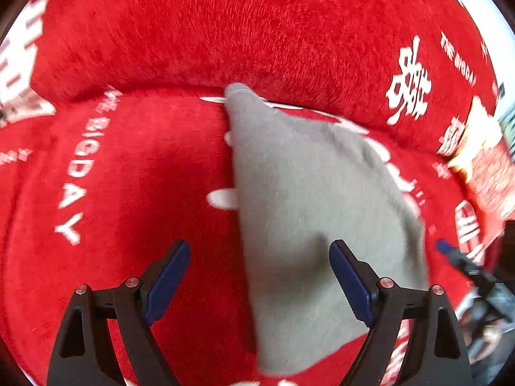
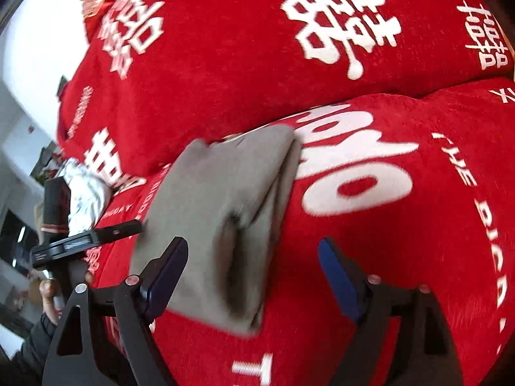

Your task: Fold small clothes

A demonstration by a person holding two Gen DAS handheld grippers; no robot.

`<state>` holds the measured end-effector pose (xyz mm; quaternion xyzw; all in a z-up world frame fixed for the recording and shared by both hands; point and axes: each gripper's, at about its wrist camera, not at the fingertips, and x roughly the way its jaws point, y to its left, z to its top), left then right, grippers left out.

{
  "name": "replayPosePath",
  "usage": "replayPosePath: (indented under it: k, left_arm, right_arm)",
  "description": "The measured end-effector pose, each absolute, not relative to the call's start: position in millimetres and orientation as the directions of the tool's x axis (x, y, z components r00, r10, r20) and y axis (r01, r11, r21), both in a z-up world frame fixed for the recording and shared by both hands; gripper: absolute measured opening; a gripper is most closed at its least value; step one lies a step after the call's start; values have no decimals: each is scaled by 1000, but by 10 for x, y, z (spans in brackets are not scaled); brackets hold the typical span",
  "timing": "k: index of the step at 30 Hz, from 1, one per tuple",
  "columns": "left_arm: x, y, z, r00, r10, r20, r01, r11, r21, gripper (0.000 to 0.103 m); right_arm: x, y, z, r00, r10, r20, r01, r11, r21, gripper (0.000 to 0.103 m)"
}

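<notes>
A small grey garment [image 1: 309, 199] lies folded into a long strip on a red plush cover [image 1: 145, 167] with white lettering. My left gripper [image 1: 259, 262] hovers above its near end with the jaws wide apart, pressing on nothing; one blue pad [image 1: 349, 278] is over the cloth, the other over the red cover. In the right wrist view the same grey garment [image 2: 222, 206] shows its layered folded edge. My right gripper [image 2: 252, 257] stands open over its near right corner, gripping nothing. The other gripper [image 2: 87, 241] sits at the garment's left side, held by a hand.
The red cover rises into a padded back [image 2: 225, 64] just behind the garment. A pale patterned bundle [image 2: 85, 193] lies at the far left of the seat. A red and gold packet [image 1: 489, 173] rests at the right. White walls and dark furniture lie beyond.
</notes>
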<state>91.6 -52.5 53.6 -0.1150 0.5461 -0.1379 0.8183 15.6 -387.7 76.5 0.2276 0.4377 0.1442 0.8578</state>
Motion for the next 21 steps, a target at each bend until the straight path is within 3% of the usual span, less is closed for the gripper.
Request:
replayPosePath:
  k: [6, 12, 14, 17, 21]
  left_arm:
    - [1344, -617, 235, 242, -490, -837, 44, 868, -495, 89]
    - [1503, -748, -55, 202, -540, -817, 38, 838, -544, 89]
    - [1529, -781, -59, 215, -538, -815, 55, 840, -540, 89]
    - [1541, -903, -29, 227, -502, -834, 100, 864, -493, 76]
    - [1488, -954, 75, 264, -472, -841, 141, 882, -451, 59]
  right_arm:
    - [819, -3739, 458, 483, 515, -708, 6, 806, 591, 86]
    - [1109, -3408, 168, 412, 563, -716, -19, 791, 611, 86]
    - [1152, -3336, 145, 406, 572, -712, -32, 788, 615, 78]
    - [1210, -3280, 110, 390, 586, -710, -40, 782, 622, 60]
    - [1182, -3233, 183, 404, 574, -712, -66, 795, 603, 50]
